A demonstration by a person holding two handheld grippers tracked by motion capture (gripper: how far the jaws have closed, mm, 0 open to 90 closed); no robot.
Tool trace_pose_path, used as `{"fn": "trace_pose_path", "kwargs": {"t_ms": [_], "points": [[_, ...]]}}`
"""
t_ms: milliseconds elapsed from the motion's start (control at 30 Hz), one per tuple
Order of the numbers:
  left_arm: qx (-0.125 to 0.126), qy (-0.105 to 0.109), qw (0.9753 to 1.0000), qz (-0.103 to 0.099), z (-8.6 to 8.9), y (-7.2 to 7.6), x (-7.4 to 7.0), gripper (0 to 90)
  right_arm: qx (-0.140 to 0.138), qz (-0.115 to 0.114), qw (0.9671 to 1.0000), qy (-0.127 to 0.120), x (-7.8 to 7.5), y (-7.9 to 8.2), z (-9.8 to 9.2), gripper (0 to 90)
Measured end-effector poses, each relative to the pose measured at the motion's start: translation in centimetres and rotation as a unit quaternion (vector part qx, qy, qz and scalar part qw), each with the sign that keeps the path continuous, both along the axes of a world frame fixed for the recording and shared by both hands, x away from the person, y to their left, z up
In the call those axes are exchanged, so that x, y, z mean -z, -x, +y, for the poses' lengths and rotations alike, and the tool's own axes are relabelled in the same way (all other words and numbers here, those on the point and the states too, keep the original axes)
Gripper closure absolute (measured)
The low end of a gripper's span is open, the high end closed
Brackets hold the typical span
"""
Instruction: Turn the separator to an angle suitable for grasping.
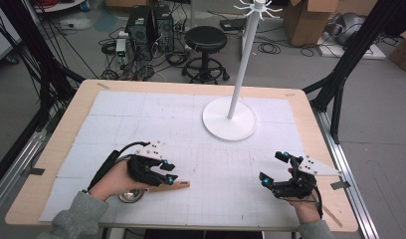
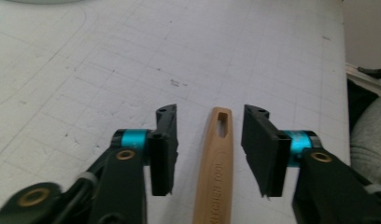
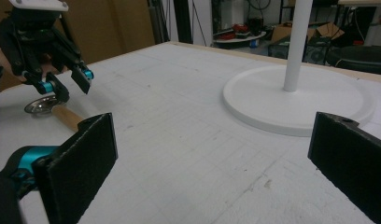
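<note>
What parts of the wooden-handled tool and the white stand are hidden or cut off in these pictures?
- Wooden-handled tool, high view: its metal head is mostly hidden under the left gripper and the hand.
- Left gripper view: the handle runs off the bottom edge; the head is out of frame.
- White stand, right gripper view: the pole is cut off by the top edge.

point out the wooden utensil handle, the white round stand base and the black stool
wooden utensil handle [image 2: 215, 163], left gripper view, mid-handle
white round stand base [image 1: 216, 119], high view, bare left part
black stool [image 1: 206, 38], high view, seat
</note>
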State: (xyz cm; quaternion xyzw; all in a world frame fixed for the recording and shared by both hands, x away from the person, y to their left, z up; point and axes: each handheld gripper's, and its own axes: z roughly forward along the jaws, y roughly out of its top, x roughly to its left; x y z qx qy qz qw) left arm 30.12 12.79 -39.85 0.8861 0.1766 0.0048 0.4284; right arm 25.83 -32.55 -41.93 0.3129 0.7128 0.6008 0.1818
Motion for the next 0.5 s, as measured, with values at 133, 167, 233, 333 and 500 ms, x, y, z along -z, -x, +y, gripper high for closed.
{"fn": "trace_pose_path", "kwargs": {"t_ms": [133,167,233,333,500], "points": [[0.016,0.002,0.9998,0.010,0.1,0.4,0.0,38.0,-0.001,0.000,1.0000,0.000,0.0,-0.1,0.1,0.6],[0.023,0.001,0.9997,0.003,0.2,0.6,-0.1,35.5,-0.002,0.000,1.0000,-0.001,0.0,-0.1,0.1,0.6],[0.026,0.002,0.9997,-0.003,0.1,0.9,-0.2,32.1,-0.004,0.000,1.0000,-0.002,0.1,-0.2,0.1,0.6],[0.022,-0.013,0.9996,0.015,0.0,1.1,-0.4,28.1,-0.012,0.007,0.9999,0.003,0.3,-0.3,0.2,0.6],[0.039,-0.028,0.9988,0.005,-0.1,1.6,-0.2,24.9,-0.012,0.005,0.9999,0.001,0.3,-0.2,0.2,0.6]]}}
